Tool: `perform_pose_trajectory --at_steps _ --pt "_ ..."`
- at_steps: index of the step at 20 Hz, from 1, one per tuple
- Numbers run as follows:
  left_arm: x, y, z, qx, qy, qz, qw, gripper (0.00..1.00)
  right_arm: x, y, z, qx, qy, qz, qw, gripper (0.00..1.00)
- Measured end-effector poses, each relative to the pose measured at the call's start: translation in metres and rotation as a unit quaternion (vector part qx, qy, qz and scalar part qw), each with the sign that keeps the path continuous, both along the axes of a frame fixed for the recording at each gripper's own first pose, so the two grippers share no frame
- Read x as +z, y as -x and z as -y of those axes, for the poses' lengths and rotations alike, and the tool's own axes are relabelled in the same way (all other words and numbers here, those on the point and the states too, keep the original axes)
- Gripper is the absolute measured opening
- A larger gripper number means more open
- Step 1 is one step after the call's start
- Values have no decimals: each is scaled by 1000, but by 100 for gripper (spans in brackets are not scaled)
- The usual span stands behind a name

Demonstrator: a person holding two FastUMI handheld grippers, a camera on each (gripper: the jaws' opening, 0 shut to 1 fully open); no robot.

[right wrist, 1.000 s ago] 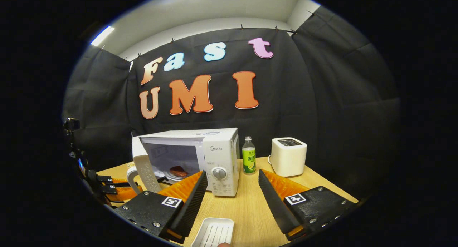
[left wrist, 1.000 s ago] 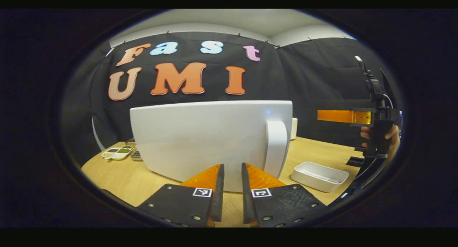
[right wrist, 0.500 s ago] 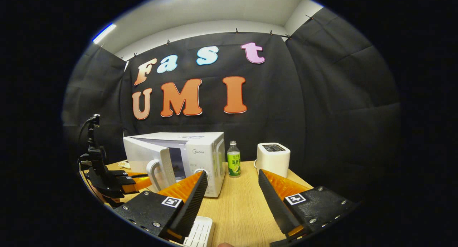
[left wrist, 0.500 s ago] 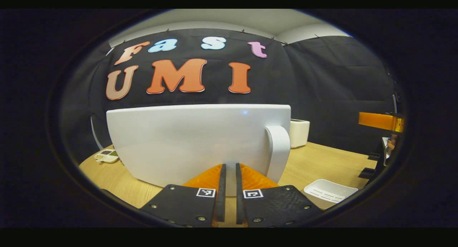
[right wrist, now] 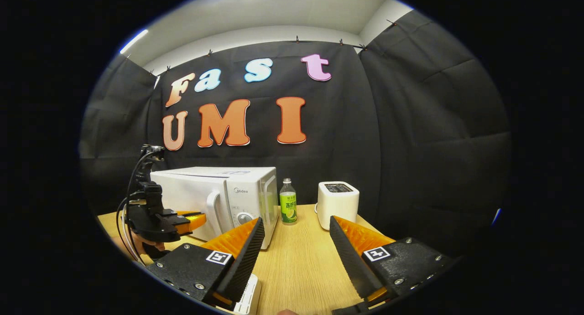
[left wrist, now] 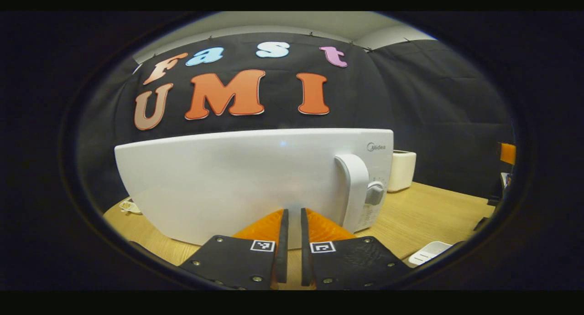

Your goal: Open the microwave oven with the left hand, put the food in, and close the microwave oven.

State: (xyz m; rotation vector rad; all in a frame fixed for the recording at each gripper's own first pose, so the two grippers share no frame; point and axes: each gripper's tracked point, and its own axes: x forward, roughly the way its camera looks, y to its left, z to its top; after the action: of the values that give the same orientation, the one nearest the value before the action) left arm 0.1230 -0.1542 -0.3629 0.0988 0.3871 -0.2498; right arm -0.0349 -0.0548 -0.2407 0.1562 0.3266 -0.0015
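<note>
On the microwave oven [left wrist: 255,183] in front of me, the brand name "Midea" stands at the top right corner of its face, above the dial [left wrist: 375,193]; I read it again in the right gripper view [right wrist: 214,201]. The green bottle [right wrist: 288,208] beside it carries a label too small for me to make out. My own fingers bear square coded markers, no words.

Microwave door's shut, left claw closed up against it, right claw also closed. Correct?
Not quite. The right claw is open, its fingers spread wide in the right gripper view. The rest holds: the microwave door looks shut and the left claw is closed against it.
</note>
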Motion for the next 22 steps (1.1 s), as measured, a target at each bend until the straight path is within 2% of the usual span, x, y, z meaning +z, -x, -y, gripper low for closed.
perform_pose_trajectory --at_steps 2,3,4,6,7,9,11,12,13,14,15,16,17,19,20,21,22 --pt "2 -2 8 -5 7 3 1000 9 -1 1 2 -1 3 0 1000 89" --pt "3 -3 7 -1 1 5 1000 0 -1 0 1 -1 5 0 1000 89" --pt "4 -4 8 2 -4 7 1000 4 -1 -1 1 -2 5 -1 1000 89" --pt "3 -6 11 4 -12 11 1000 0 -1 0 0 -1 1 -3 1000 90" --pt "1 -11 11 9 -17 17 1000 3 -1 1 -1 0 0 -3 1000 90" --pt "3 -9 17 3 -7 12 1000 0 1 4 -1 0 1 -3 1000 89" --pt "8 -8 15 8 -20 16 1000 5 5 7 -1 1 3 -2 1000 89" --pt "14 -8 13 9 -19 21 1000 0 8 7 -1 2 6 -1 1000 90" --pt "24 -5 12 9 -12 23 1000 5 14 6 0 0 10 2 1000 90" --pt "39 0 12 8 -3 30 999 5 22 4 2 1 13 7 1000 89" --pt "58 5 10 8 1 37 999 5 30 2 2 1 17 12 1000 89" --pt "80 9 5 10 -2 47 999 0 39 0 2 3 20 18 1000 89" --pt "101 12 -2 13 -5 58 998 6 48 -3 2 5 24 22 999 89" --pt "143 22 -14 14 2 72 997 7 68 -9 2 6 35 32 999 90" --pt "163 28 -22 15 6 76 997 0 78 -13 0 8 39 38 998 90" --pt "185 34 -32 21 9 84 996 10 90 -17 -3 12 43 44 998 90" --pt "207 38 -45 30 10 92 995 5 102 -20 -7 15 45 50 998 90"
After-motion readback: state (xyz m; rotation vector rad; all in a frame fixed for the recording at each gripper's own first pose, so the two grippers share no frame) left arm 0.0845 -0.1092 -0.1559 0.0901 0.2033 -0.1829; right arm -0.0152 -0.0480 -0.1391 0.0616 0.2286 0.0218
